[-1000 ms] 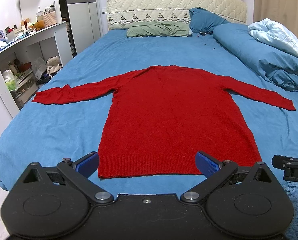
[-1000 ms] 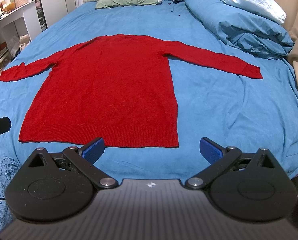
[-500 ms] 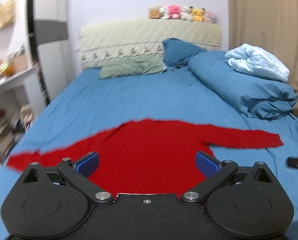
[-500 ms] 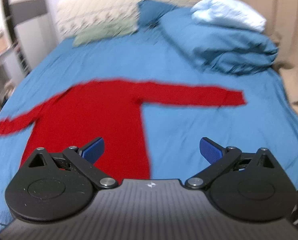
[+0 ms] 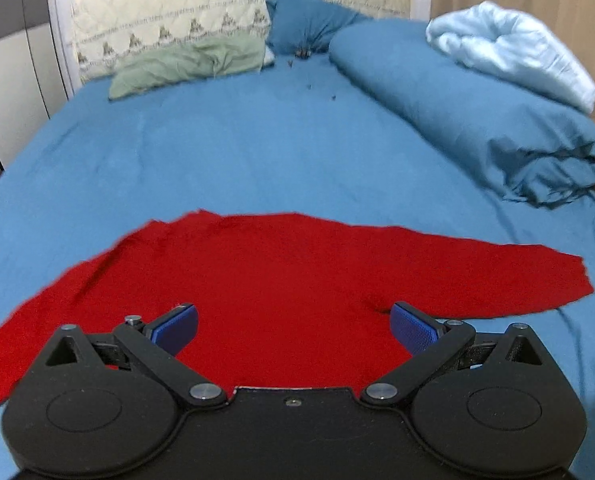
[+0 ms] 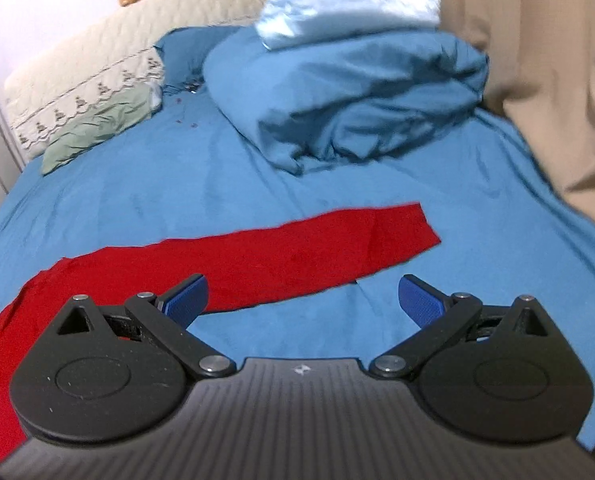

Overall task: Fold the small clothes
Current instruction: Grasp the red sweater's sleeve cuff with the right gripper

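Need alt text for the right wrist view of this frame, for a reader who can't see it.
The open right gripper hovers over a blue bed, its fingers empty, near a red sweater sleeve lying flat. A rolled blue duvet lies beyond.

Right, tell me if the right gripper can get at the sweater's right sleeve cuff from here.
Probably yes. The right gripper is open, and the sleeve cuff of the red sweater lies flat on the blue sheet just ahead, nothing between them.
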A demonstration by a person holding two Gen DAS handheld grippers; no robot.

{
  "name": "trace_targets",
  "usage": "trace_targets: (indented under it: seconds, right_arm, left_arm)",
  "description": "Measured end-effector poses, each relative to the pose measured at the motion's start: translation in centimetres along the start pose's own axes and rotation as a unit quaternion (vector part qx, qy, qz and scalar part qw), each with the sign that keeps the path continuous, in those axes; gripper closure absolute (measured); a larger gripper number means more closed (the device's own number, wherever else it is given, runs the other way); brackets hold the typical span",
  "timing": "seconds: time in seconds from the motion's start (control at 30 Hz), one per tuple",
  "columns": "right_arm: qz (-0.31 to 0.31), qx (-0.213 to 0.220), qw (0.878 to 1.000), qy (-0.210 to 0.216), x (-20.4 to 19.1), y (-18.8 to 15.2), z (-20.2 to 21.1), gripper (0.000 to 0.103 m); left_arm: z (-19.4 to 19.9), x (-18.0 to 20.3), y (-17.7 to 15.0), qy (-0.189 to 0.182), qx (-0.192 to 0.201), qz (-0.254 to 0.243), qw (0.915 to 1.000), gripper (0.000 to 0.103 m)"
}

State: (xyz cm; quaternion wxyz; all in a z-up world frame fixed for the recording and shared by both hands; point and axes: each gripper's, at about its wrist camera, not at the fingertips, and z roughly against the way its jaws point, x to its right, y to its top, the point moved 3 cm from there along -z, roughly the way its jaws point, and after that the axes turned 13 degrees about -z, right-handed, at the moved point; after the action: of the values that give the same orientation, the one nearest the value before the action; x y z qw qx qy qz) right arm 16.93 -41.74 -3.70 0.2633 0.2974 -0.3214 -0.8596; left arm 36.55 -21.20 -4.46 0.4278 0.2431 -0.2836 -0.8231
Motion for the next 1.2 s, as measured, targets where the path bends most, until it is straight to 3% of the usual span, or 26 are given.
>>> trace_targets:
  seconds: [0.13, 0.37, 0.5, 0.63, 0.73, 0.97, 1.07, 1.2]
  right_arm:
    - [-0.030, -0.008, 1.000, 0.002, 3.1, -1.7, -3.8, 0.000]
    - [-0.068, -0.020, 0.997, -0.011, 7.7, -4.3, -9.2, 0.000]
    - [-0.084, -0.019, 0.996, 0.005, 8.5, -3.8, -12.5, 0.000]
    - [-0.090, -0.021, 0.996, 0.019, 7.9, -3.3, -15.2, 0.005]
    - [-0.104, -0.015, 0.994, 0.020, 7.7, -2.7, -17.1, 0.016]
    - [-0.118, -0.004, 0.993, -0.007, 7.3, -0.9, -19.7, 0.064]
    - [-0.101, -0.002, 0.995, -0.023, 6.5, -0.4, -19.6, 0.077]
    - [-0.062, 0.006, 0.998, -0.008, 4.0, 1.3, -18.2, 0.080]
  left_arm:
    - [-5.5, 0.6, -0.1, 0.013, -0.024, 0.000, 0.9996, 0.000]
    - [-12.9, 1.7, -1.3, -0.007, -0.067, 0.000, 0.9977, 0.000]
    - [-16.0, 2.1, -2.2, -0.016, -0.092, 0.010, 0.9956, 0.000]
    - [-16.7, 2.6, -2.2, -0.001, -0.077, -0.002, 0.9971, 0.000]
    - [-17.4, 2.5, -1.9, -0.004, -0.081, -0.005, 0.9967, 0.000]
    - [-17.9, 2.0, -1.6, -0.023, -0.088, -0.010, 0.9958, 0.000]
    - [-17.7, 1.7, -1.4, -0.030, -0.082, -0.020, 0.9960, 0.000]
    - [-15.2, 0.6, -1.6, -0.012, -0.061, -0.028, 0.9977, 0.000]
